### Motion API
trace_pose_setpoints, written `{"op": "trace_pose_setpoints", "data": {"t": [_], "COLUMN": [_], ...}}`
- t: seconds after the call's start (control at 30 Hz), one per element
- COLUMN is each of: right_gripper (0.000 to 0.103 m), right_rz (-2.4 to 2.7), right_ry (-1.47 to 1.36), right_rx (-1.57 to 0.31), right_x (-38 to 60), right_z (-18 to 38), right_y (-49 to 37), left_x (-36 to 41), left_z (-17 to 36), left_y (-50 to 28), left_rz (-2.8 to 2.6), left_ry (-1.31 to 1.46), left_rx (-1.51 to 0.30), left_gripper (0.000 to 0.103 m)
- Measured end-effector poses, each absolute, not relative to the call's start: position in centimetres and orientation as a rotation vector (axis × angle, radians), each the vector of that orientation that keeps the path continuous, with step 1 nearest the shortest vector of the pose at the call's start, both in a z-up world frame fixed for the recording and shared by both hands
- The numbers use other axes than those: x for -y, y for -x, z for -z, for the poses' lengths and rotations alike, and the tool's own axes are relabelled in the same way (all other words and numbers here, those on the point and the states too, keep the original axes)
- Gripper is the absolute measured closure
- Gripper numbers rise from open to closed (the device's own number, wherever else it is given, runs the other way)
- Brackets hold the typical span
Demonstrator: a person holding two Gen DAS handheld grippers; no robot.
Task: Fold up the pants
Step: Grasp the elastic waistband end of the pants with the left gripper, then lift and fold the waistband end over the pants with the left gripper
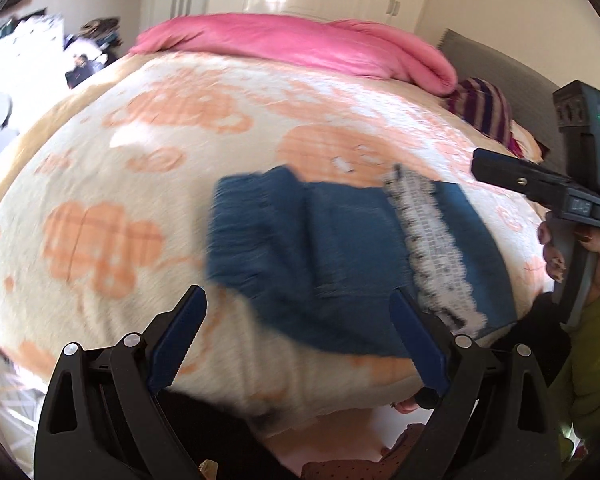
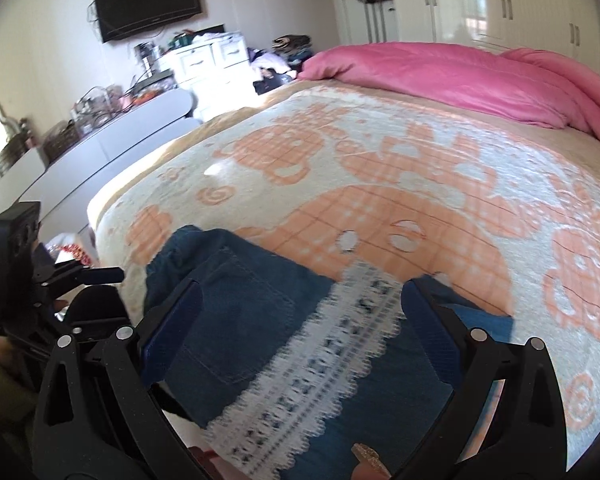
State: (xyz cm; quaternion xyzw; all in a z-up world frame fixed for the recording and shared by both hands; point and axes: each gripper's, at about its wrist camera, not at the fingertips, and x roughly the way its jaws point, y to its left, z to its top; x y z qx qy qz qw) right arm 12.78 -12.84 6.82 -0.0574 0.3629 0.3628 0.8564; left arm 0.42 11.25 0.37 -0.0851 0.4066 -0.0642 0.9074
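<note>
Blue denim pants point(image 1: 324, 248) with a white lace stripe point(image 1: 436, 248) lie folded in a compact bundle near the bed's front edge. My left gripper point(image 1: 298, 344) is open and empty, hovering just in front of the bundle's near-left edge. In the right wrist view the pants point(image 2: 236, 320) and the lace stripe point(image 2: 320, 364) lie under my right gripper point(image 2: 300, 332), which is open and empty with its fingers spread over the bundle. The right gripper's body also shows in the left wrist view point(image 1: 556, 192), at the far right.
The bed is covered by a cream blanket with orange patterns point(image 1: 172, 160). A pink duvet point(image 1: 300, 40) is bunched at the far side. A striped pillow point(image 1: 484, 108) lies by the headboard. White dressers point(image 2: 100, 148) and a wall TV point(image 2: 148, 0) stand to the left.
</note>
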Motion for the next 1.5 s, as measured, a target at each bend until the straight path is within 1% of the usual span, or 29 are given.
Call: {"op": "trace_pose_setpoints", "data": {"t": [0.33, 0.37, 0.4, 0.47, 0.53, 0.6, 0.7, 0.9, 0.97, 1.0, 1.03, 1.07, 1.13, 1.17, 1.2, 1.23, 1.27, 1.3, 1.5], "right_gripper": [0.009, 0.009, 0.009, 0.009, 0.009, 0.009, 0.009, 0.01, 0.03, 0.044, 0.05, 0.053, 0.065, 0.068, 0.072, 0.073, 0.073, 0.073, 0.073], "right_rz": [-0.89, -0.894, -0.901, -0.915, -0.93, -0.961, -0.987, -1.038, -1.051, -1.062, -1.068, -1.079, -1.099, -1.114, -1.126, -1.142, -1.162, -1.174, -1.225], "right_ry": [0.25, 0.257, 0.268, 0.288, 0.303, 0.323, 0.357, 0.416, 0.433, 0.43, 0.408, 0.384, 0.328, 0.289, 0.259, 0.219, 0.168, 0.133, -0.023], "right_rx": [-0.853, -0.859, -0.868, -0.887, -0.907, -0.938, -0.984, -1.071, -1.093, -1.107, -1.11, -1.109, -1.098, -1.091, -1.081, -1.072, -1.063, -1.054, -0.961], "right_x": [4.8, 4.3, 3.7, 2.3, 1.2, -0.3, -2.0, -5.3, -5.8, -5.8, -5.4, -5.0, -3.8, -2.8, -2.1, -1.1, 0.1, 0.8, 6.9], "right_z": [-6.0, -5.8, -5.7, -5.4, -5.1, -4.6, -3.5, -0.6, 0.6, 1.1, 1.3, 1.3, 0.6, 0.1, -0.4, -0.9, -1.5, -2.0, -5.2], "right_y": [-13.6, -13.7, -13.9, -14.3, -14.7, -15.1, -15.6, -15.9, -15.9, -15.9, -16.0, -16.2, -16.5, -16.7, -16.8, -16.9, -17.0, -17.2, -17.5], "left_x": [-13.5, -13.5, -13.4, -13.2, -13.1, -12.9, -12.8, -12.6, -12.7, -12.7, -12.7, -12.8, -13.0, -12.8, -12.7, -12.4, -12.0, -11.7, -9.3], "left_z": [1.7, 1.9, 2.0, 2.4, 2.6, 2.9, 3.7, 4.8, 5.1, 5.2, 5.3, 5.3, 5.4, 5.3, 5.2, 5.0, 4.7, 4.5, 3.8], "left_y": [-0.9, -0.9, -1.0, -1.4, -1.6, -2.0, -2.5, -2.7, -2.7, -2.7, -2.8, -2.7, -2.7, -2.7, -2.6, -2.6, -2.6, -2.8, -4.9], "left_rz": [0.177, 0.187, 0.197, 0.216, 0.232, 0.25, 0.251, 0.255, 0.256, 0.256, 0.256, 0.26, 0.267, 0.269, 0.271, 0.273, 0.273, 0.28, 0.39], "left_ry": [0.313, 0.324, 0.336, 0.368, 0.394, 0.418, 0.435, 0.463, 0.466, 0.469, 0.475, 0.485, 0.495, 0.494, 0.486, 0.475, 0.459, 0.457, 0.521], "left_rx": [-0.878, -0.88, -0.879, -0.885, -0.884, -0.881, -0.896, -0.909, -0.91, -0.912, -0.914, -0.914, -0.913, -0.913, -0.911, -0.909, -0.905, -0.903, -0.919], "left_gripper": [0.011, 0.014, 0.021, 0.03, 0.035, 0.052, 0.057, 0.058, 0.058, 0.057, 0.055, 0.054, 0.051, 0.048, 0.045, 0.045, 0.039, 0.03, 0.03]}}
